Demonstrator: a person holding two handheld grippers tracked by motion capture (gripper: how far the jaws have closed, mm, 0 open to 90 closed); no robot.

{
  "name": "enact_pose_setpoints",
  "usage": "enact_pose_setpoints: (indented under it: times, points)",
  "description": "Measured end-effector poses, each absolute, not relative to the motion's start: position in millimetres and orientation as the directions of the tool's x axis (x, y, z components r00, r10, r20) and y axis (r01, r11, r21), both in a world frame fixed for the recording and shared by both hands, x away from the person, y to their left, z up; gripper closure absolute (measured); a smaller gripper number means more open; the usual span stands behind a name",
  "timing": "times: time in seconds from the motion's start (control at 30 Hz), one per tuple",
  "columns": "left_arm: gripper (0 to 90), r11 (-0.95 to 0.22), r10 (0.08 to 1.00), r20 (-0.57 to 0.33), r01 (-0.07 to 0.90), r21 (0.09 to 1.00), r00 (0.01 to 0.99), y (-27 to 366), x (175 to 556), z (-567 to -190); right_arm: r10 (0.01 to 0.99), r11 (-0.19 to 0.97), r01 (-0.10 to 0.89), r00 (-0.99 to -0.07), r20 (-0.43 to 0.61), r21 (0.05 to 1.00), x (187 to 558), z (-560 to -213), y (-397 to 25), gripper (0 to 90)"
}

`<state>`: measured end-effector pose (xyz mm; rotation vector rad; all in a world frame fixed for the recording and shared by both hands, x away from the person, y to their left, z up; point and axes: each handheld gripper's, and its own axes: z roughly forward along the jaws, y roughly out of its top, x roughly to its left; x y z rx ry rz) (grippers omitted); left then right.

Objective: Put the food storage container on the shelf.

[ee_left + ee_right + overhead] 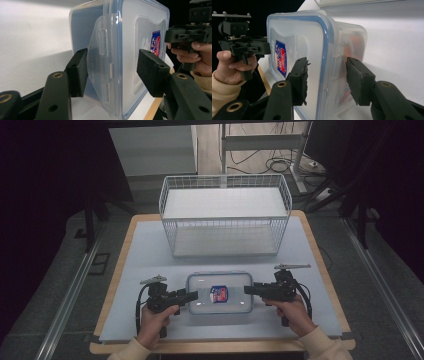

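The tabletop [150,250] carries a white wire basket [225,215] at its far side. Nearer the person lies a clear plastic food container [219,292] with a blue-sealed snap lid, its long axis running left to right, between the two grippers. The left gripper [192,295] meets its left short end and the right gripper [250,290] its right short end, each equally close. In both gripper views the jaws stand open, straddling a side latch flap [100,62] above and below the lid rim, gripping nothing yet.
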<state>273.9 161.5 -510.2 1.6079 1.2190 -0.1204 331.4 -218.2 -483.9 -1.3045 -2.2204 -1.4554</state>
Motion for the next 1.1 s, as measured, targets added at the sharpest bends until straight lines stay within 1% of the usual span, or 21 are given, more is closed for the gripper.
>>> enact_pose_setpoints:
  times: [0.37, 1.1]
  points:
    - [44.8, 0.083, 0.636, -0.596, 0.725, 0.684, 0.491, 162, 274, -502, 0.561, 0.125, 0.733, -0.608, 0.561, 0.669, 331, -479, -220, 52.7]
    - [45.3, 0.078, 0.636, -0.568, 0.688, 0.721, 0.522, 159, 278, -480, 0.556, 0.120, 0.680, -0.649, 0.519, 0.723, 335, -455, -222, 52.5]
